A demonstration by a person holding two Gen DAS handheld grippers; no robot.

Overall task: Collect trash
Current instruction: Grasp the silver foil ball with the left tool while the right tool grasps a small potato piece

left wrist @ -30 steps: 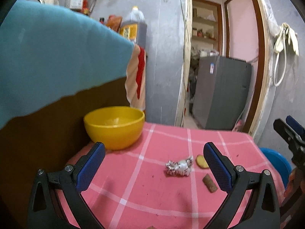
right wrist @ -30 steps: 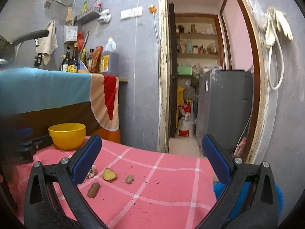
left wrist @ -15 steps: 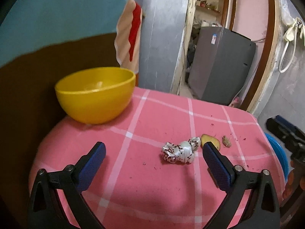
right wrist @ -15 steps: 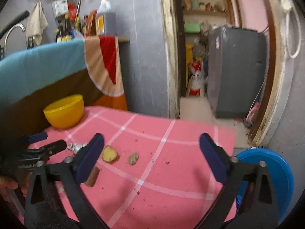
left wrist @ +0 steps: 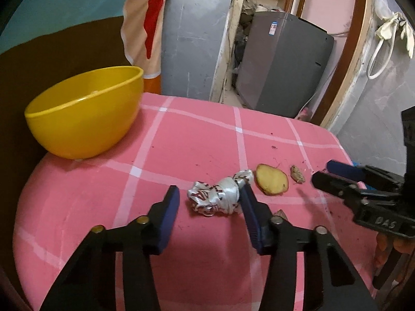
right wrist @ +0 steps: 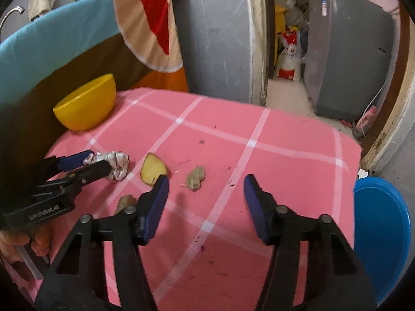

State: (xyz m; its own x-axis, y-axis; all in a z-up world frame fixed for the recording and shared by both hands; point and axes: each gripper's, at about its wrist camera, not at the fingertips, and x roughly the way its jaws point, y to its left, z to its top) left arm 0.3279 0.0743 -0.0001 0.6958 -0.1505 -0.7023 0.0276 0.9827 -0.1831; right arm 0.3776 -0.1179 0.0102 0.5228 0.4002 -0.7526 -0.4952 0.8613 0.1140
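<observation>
On the pink checked tablecloth (left wrist: 197,140) lies a crumpled silver wrapper (left wrist: 215,197), between the fingertips of my left gripper (left wrist: 210,202). The jaws are closing; the right pad is at the wrapper's edge and a gap remains on the left side. To the wrapper's right lie a potato slice (left wrist: 272,182) and a small brownish scrap (left wrist: 297,173). My right gripper (right wrist: 206,190) hovers low over the cloth, its jaws closing with nothing between the pads. The scrap (right wrist: 196,177) lies just ahead of them. A brown piece (right wrist: 125,202) is partly hidden behind its left finger.
A yellow bowl (left wrist: 83,114) stands at the table's far left corner against a dark cloth-covered counter. A blue bin (right wrist: 381,228) stands on the floor past the table's right edge. A grey appliance (left wrist: 282,64) stands beyond the doorway.
Both grippers have tilted down and come closer to the cloth, and both sets of jaws have narrowed. The left one now straddles the wrapper.
</observation>
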